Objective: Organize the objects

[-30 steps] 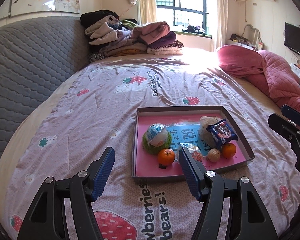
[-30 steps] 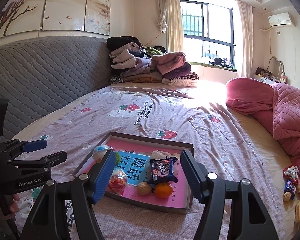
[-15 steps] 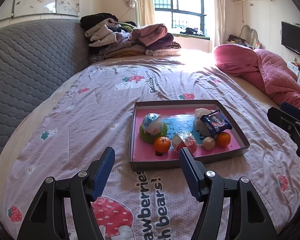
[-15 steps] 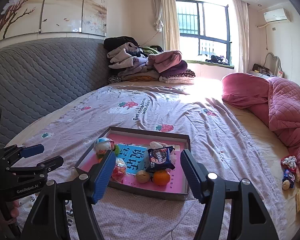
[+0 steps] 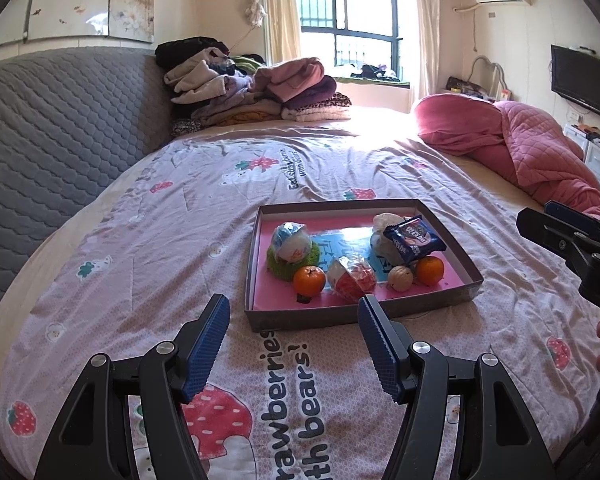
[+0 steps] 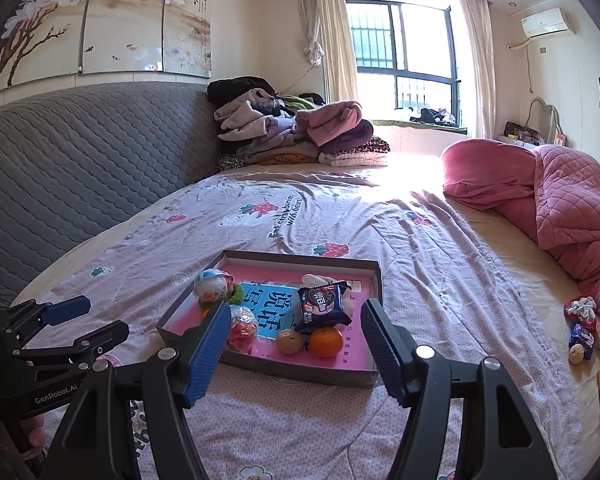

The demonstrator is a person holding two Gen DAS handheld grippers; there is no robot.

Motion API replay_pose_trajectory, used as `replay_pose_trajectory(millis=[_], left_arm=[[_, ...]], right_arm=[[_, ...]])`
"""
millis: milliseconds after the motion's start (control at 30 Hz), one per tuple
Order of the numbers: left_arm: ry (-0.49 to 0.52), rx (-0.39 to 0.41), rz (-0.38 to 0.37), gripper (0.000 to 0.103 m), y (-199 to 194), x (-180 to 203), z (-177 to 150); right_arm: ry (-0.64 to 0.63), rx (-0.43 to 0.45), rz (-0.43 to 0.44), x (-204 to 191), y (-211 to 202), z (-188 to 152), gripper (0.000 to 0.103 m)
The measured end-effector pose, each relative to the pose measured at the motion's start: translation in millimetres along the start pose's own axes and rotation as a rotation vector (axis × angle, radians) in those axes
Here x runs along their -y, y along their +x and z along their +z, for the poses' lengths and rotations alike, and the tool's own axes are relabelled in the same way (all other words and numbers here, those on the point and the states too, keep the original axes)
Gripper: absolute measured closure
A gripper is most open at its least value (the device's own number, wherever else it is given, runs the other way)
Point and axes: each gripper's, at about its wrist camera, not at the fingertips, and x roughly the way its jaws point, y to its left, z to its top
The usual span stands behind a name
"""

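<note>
Hanging wide open over the bed (image 5: 148,256), the left claw (image 5: 292,326) and the right claw (image 6: 294,330) hold nothing. Both have pulled back from the box (image 5: 352,314) since a moment ago, so it looks smaller now. Inside sit two oranges (image 5: 309,280), a nut (image 5: 400,278), a cookie pack (image 5: 414,238) and wrapped sweets (image 5: 354,278). More snacks (image 6: 582,332) lie far off by the pink blanket (image 6: 560,196); those probably come next.

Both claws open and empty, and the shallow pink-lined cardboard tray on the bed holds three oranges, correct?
Not three: the left wrist view shows two oranges in the shallow pink-lined cardboard tray. Both claws, left and right, are open and empty.
</note>
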Motion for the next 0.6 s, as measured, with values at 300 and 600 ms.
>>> replay_pose_trajectory(millis=[300, 600], left_arm=[[0.008, 0.011, -0.001, 0.035, -2.0, 4.0, -15.0], [-0.013, 0.046, 0.011, 0.035, -1.7, 1.0, -26.8]], right_arm=[[-0.002, 0.003, -0.011, -3.5, 1.8, -17.9, 0.036], [0.008, 0.056, -0.032, -2.7, 4.6, -33.2, 0.036]])
